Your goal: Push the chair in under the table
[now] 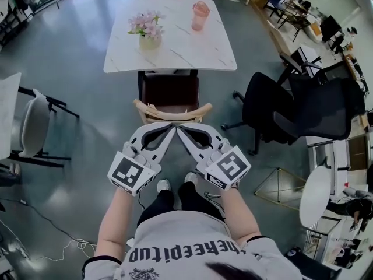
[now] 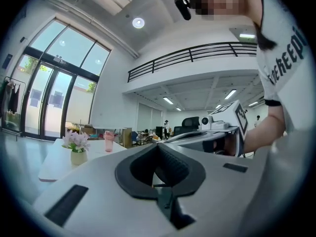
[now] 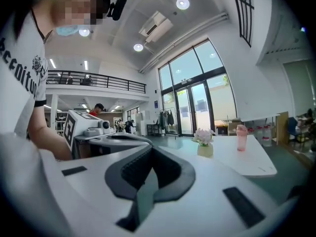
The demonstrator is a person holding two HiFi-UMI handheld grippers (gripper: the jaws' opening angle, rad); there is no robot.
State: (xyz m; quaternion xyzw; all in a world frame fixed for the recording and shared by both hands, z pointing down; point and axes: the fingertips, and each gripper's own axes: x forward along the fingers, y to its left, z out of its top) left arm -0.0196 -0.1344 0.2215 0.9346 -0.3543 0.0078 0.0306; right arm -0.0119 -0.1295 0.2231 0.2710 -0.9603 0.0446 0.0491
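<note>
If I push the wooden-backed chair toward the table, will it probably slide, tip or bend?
The chair looks rigid, with a curved wooden backrest, so it should move as one piece. The floor looks smooth and glossy, so it will probably slide easily. A push high on the backrest might tip it slightly; its legs are hidden.

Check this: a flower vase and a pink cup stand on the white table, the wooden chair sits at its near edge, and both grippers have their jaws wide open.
Wrong on the jaws: the left gripper and right gripper are both shut and empty, as the left gripper view and right gripper view show. The flower vase, pink cup, white table and wooden chair are as stated.
</note>
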